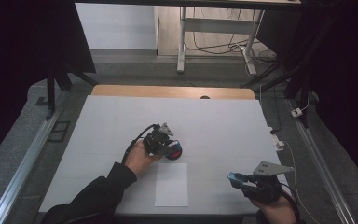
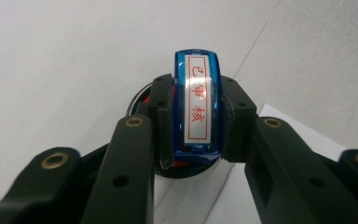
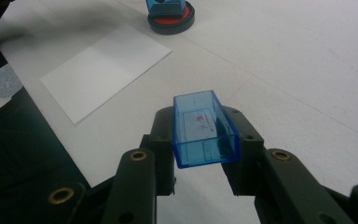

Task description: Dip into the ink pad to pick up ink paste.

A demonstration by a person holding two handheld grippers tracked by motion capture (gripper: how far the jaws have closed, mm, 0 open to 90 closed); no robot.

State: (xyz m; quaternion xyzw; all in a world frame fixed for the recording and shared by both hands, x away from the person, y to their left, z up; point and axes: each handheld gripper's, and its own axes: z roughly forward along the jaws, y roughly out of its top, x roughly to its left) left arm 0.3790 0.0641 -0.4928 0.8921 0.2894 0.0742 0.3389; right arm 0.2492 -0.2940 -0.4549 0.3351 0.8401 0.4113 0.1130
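With left gripper (image 2: 196,116) clenched on blue stamp (image 2: 197,100), press squarely into ink pad (image 3: 171,21) directly beneath, keeping right gripper (image 3: 204,140) clamped on cap (image 3: 204,128).

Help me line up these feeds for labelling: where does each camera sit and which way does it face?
High view: above the person's side, looking forward and down on the table; forearms, both grippers.
Left gripper view: on the left gripper, looking down at its stamp.
Right gripper view: on the right gripper, facing across its blue cap.
Shared: ink pad, paper.
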